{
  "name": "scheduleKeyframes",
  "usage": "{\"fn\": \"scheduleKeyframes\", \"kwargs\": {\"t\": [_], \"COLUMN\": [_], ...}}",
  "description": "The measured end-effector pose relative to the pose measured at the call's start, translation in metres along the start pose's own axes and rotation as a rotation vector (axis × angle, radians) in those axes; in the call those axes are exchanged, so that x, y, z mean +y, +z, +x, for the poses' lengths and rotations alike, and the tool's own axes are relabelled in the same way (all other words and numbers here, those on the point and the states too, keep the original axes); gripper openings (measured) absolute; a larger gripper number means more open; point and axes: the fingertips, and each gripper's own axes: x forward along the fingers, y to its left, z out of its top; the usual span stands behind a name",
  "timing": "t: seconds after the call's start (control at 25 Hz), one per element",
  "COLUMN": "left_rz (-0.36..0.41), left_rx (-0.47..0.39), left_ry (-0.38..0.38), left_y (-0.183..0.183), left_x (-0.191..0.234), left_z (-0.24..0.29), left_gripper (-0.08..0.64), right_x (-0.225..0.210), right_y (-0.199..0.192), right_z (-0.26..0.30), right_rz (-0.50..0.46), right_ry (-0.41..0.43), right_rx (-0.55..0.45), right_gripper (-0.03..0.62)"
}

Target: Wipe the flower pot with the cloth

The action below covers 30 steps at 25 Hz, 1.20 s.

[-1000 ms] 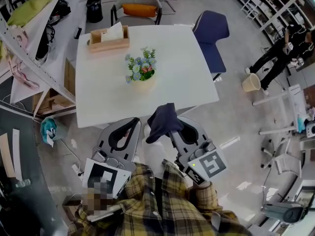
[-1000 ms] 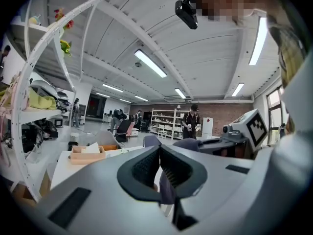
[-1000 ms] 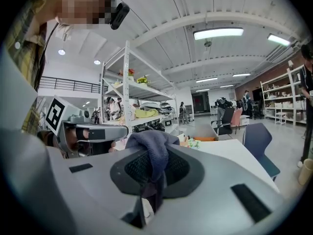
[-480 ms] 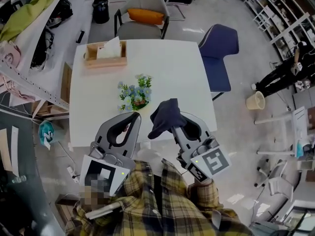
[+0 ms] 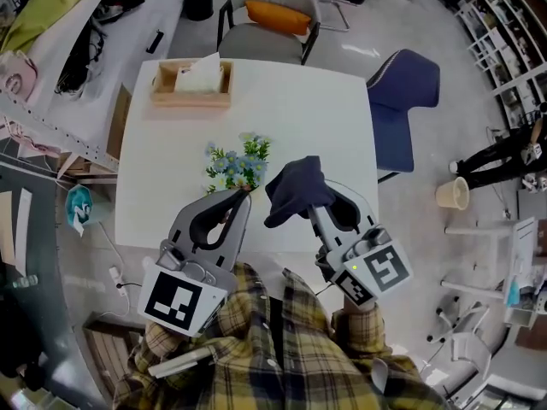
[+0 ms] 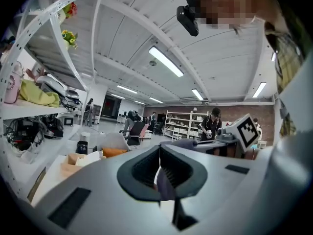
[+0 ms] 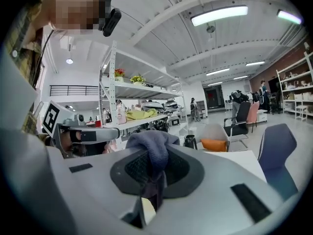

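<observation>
One flower pot (image 5: 240, 171) stands upright, blooms up, on the near half of the table (image 5: 316, 101). Of two grippers, the left gripper (image 5: 242, 197) slants toward it, jaws together and empty, tip just beside the flowers. One bunched cloth (image 5: 293, 188) droops from the roughly level right gripper (image 5: 308, 207), which is clamped on it.
</observation>
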Motion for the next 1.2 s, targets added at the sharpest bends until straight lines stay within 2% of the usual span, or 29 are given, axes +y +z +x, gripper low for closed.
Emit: {"fn": "scheduleKeyframes", "kwargs": {"t": [0.16, 0.32, 0.48, 1.0, 1.12, 1.2], "left_rz": [-0.026, -0.019, -0.021, -0.102, -0.121, -0.106], "left_rx": [0.007, 0.023, 0.069, 0.263, 0.311, 0.348], "left_ry": [0.017, 0.021, 0.012, -0.017, -0.026, -0.046], "left_y": [-0.002, -0.004, -0.020, -0.139, -0.169, -0.190], "left_x": [0.009, 0.019, 0.025, 0.052, 0.057, 0.059], "left_z": [-0.001, -0.004, -0.007, -0.012, -0.012, -0.010], "left_gripper": [0.011, 0.010, 0.011, 0.012, 0.033, 0.061], "right_x": [-0.004, -0.003, -0.005, -0.013, -0.014, -0.016], "right_y": [-0.002, -0.005, -0.015, -0.093, -0.113, -0.123], "right_z": [0.006, 0.010, 0.015, 0.035, 0.040, 0.046], "right_rz": [0.014, 0.026, 0.038, 0.142, 0.160, 0.195], "right_ry": [-0.004, -0.022, -0.039, -0.091, -0.094, -0.093], "right_rx": [0.009, 0.015, 0.031, 0.173, 0.211, 0.211], "right_gripper": [0.023, 0.023, 0.023, 0.023, 0.023, 0.023]}}
